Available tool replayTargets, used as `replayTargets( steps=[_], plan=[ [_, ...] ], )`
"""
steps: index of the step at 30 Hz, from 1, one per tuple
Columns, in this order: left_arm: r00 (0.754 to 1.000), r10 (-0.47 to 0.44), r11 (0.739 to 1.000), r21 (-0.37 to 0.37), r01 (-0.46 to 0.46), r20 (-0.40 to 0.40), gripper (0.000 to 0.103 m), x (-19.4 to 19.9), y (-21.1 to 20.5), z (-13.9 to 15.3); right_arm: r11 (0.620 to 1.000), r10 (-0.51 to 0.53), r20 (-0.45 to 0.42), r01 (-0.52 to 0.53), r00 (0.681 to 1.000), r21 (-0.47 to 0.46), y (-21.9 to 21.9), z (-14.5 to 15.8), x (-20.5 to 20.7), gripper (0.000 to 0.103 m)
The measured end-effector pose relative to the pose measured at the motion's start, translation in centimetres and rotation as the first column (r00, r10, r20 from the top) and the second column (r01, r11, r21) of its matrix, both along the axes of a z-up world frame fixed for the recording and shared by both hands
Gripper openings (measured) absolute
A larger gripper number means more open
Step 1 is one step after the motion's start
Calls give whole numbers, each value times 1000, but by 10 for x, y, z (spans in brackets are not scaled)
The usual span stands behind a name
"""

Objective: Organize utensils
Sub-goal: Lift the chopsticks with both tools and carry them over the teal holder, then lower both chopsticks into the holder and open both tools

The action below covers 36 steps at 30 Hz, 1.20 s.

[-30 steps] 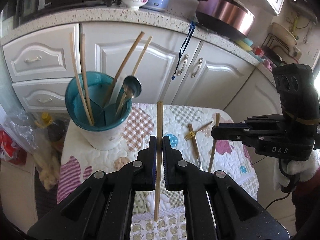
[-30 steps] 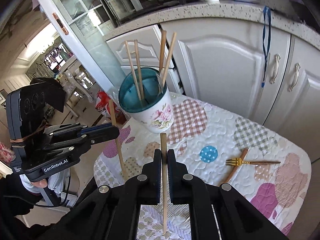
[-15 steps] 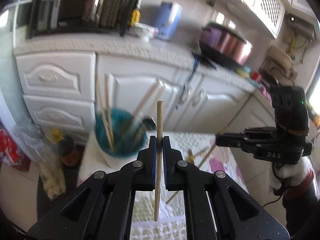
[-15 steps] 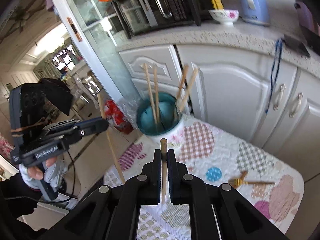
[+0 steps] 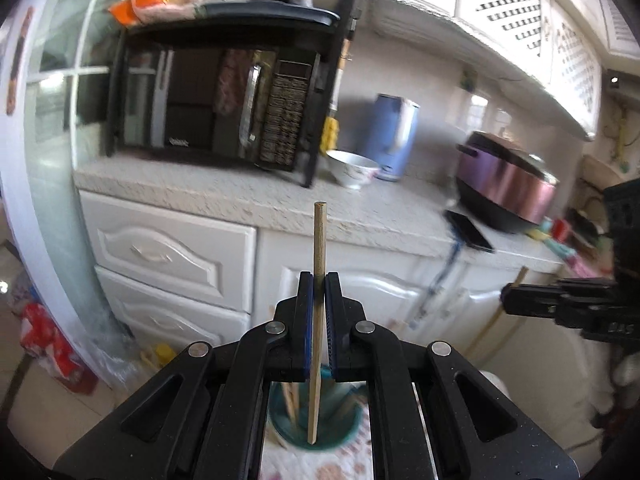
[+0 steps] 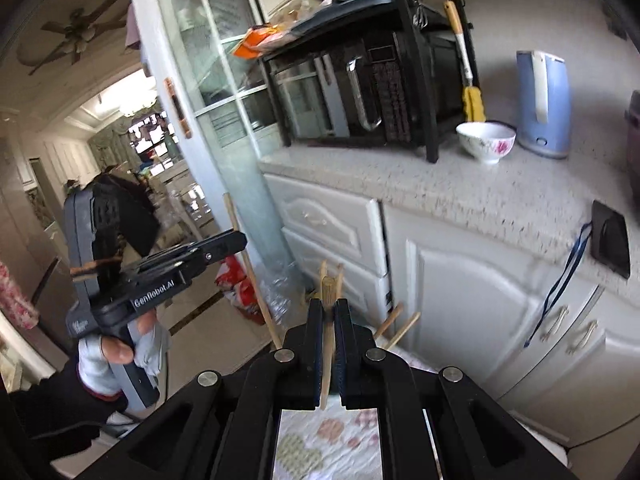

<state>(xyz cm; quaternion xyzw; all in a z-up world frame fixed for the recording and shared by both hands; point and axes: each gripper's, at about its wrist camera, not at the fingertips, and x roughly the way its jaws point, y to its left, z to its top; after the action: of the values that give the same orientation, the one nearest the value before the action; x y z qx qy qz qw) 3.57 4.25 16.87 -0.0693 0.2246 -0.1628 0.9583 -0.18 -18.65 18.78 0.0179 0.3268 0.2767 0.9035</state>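
My left gripper [image 5: 318, 280] is shut on a wooden chopstick [image 5: 319, 240] that stands upright, its lower tip above the teal utensil cup [image 5: 320, 436] seen between the gripper arms. My right gripper [image 6: 329, 308] is shut on a second wooden chopstick [image 6: 329, 292]. The right gripper also shows at the right of the left wrist view [image 5: 508, 302] with its chopstick [image 5: 496, 316] hanging down. The left gripper shows in the right wrist view [image 6: 240, 240], its chopstick [image 6: 256, 288] slanting. Chopsticks in the cup [image 6: 394, 320] poke up beyond my right fingers.
White cabinets [image 5: 176, 252] and a speckled counter [image 5: 240, 196] lie ahead, with a microwave [image 5: 208, 104], a bowl [image 5: 352, 168], a blue kettle [image 5: 394, 136] and a purple cooker [image 5: 504, 184]. The quilted tablecloth [image 6: 328, 444] lies below. A glass door [image 6: 208, 80] is at left.
Both grippers have lifted and tilted upward with their chopsticks. The cup has dropped from mid-frame to below the fingers, and the counter and microwave now fill the views.
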Motion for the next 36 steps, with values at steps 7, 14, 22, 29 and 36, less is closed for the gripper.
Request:
replayTargets(
  steps=[7, 14, 22, 29, 36],
  plan=[
    [997, 59, 998, 40, -58, -43, 4, 32, -8, -42, 998, -60, -55, 60, 997, 4, 10, -32, 48, 5],
    [990, 78, 994, 85, -68, -117, 4, 45, -18, -87, 997, -69, -181, 73, 981, 16, 11, -91, 72, 5],
    [979, 67, 995, 91, -50, -193, 4, 48, -26, -113, 993, -106, -250, 116, 962, 28, -3, -121, 82, 6],
    [970, 73, 996, 65, -59, -232, 9, 46, -24, -116, 991, -106, -256, 122, 961, 48, -13, -116, 69, 40],
    [968, 66, 997, 52, -55, -241, 27, 35, -24, -116, 992, -103, -249, 117, 963, 39, -15, -118, 54, 40]
  ],
)
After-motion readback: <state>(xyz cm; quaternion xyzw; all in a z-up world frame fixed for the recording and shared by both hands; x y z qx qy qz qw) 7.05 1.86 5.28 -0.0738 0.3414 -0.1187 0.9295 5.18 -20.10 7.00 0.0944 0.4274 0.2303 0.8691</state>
